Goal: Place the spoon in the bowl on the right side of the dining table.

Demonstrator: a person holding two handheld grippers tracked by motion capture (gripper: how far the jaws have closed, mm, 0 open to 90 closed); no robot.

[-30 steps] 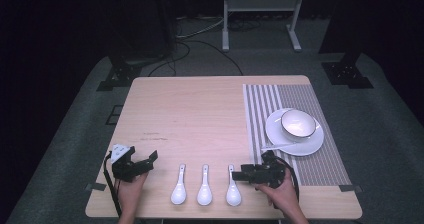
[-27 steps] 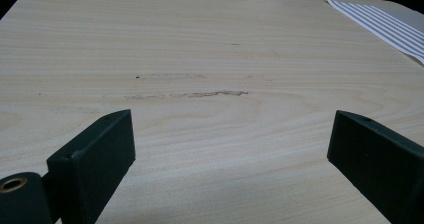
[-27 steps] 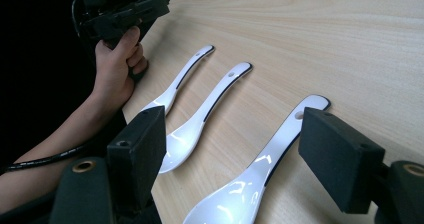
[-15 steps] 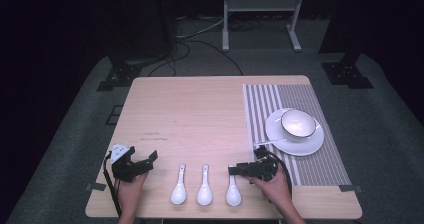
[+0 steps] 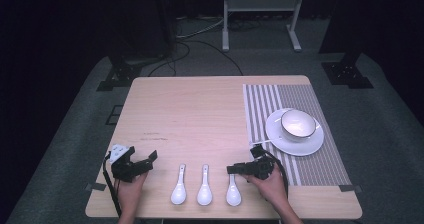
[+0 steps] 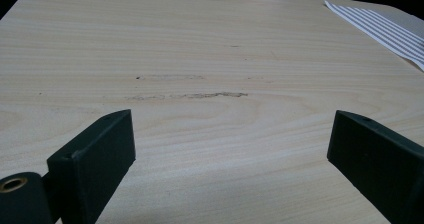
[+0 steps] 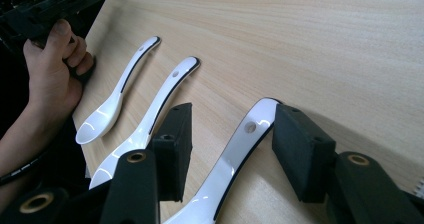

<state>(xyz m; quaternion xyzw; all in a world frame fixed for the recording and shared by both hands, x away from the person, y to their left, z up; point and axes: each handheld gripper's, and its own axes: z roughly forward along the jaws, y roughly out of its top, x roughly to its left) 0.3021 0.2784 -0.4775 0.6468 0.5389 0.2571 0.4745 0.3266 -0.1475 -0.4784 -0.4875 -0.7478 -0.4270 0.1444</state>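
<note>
White spoon (image 7: 235, 154) on the right is being straddled by the right gripper (image 7: 230, 129), moved leftwards since before; jaws closing, not yet touching. Left gripper (image 5: 131, 164) is being kept open.

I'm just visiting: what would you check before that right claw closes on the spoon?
1. Right gripper straddles the rightmost spoon handle, jaws just closing: ok.
2. Pads pressing the handle: not ok, gaps on both sides.
3. Middle spoon outside the jaws: ok.
4. Left gripper open and away from the spoons: ok.
5. Bowl sits on its plate: ok.
6. Whether the handle end is centred between the pads: cannot tell.
</note>
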